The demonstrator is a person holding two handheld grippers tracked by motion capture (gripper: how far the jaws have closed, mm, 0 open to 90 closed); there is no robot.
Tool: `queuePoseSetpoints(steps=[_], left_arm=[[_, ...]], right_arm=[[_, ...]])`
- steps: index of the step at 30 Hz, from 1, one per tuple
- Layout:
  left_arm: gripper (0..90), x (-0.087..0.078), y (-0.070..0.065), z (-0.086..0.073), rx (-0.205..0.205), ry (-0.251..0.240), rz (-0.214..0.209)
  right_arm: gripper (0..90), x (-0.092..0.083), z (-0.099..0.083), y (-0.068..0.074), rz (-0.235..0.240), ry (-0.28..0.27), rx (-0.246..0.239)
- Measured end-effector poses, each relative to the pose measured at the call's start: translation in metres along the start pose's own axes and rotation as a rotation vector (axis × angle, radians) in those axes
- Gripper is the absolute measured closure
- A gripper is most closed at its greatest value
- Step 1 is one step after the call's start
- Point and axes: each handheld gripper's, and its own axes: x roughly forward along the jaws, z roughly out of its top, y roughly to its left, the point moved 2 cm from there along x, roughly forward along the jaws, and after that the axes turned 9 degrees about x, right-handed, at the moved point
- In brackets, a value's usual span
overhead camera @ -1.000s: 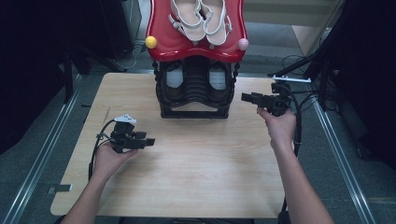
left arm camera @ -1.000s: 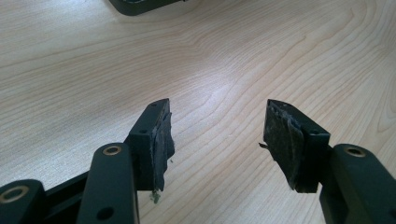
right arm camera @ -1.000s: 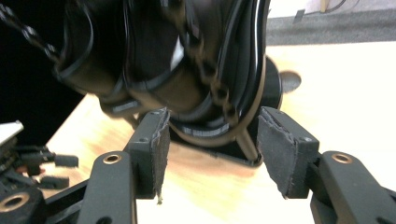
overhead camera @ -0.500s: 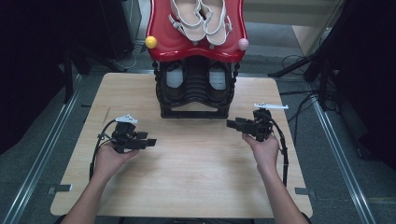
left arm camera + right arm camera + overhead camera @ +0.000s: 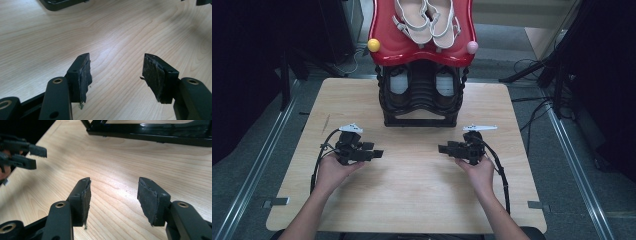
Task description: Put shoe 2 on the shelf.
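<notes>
Shoe rack (image 5: 421, 107): set at the far middle of the wooden table (image 5: 412, 200), black frame upright. Topped by a red shelf (image 5: 422, 52) carrying a pair of pale strappy sandals (image 5: 427, 22), toes toward the near side. Fitted with a yellow ball (image 5: 373, 45) at the shelf's left corner and a pink ball (image 5: 472, 47) at its right. Loaded in the lower black tier with a pair of dark shoes (image 5: 398, 82), partly hidden by the frame. Not touched by either gripper.

Left gripper (image 5: 378, 153): held low over the table, near and left of the rack, well apart from it. Pointed across the table toward the other gripper. Released; jaws wide apart in the left gripper view (image 5: 116, 72), just opened a little further, with bare wood between the worn pads (image 5: 85, 75).

Right gripper (image 5: 442, 148): held low over the table, near and right of the rack, pointed toward the left gripper. Released; jaws wide in the right gripper view (image 5: 113, 195), nothing between them. Rack base (image 5: 150, 133) ahead at the top of that view.

Bare wood between the two jaw tips.
</notes>
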Motion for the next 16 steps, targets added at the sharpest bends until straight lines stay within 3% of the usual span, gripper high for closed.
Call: queuePoseSetpoints(steps=[2, 10, 13, 16], left_arm=[[39.4, 0.002, -0.002, 0.001, 0.007, 0.005, -0.01], [38.4, 0.01, -0.011, 0.003, 0.023, 0.018, -0.044], [36.1, 0.017, -0.018, 0.006, 0.015, 0.019, -0.064], [35.0, 0.026, -0.026, 0.007, 0.052, 0.032, -0.066]], right_arm=[[44.7, 0.001, -0.001, 0.001, -0.014, 0.008, -0.021], [43.2, 0.0, -0.003, -0.003, -0.016, 0.025, -0.024], [42.5, 0.001, -0.004, -0.001, -0.021, 0.044, -0.066], [41.8, 0.006, -0.008, 0.001, -0.038, 0.087, -0.116]])
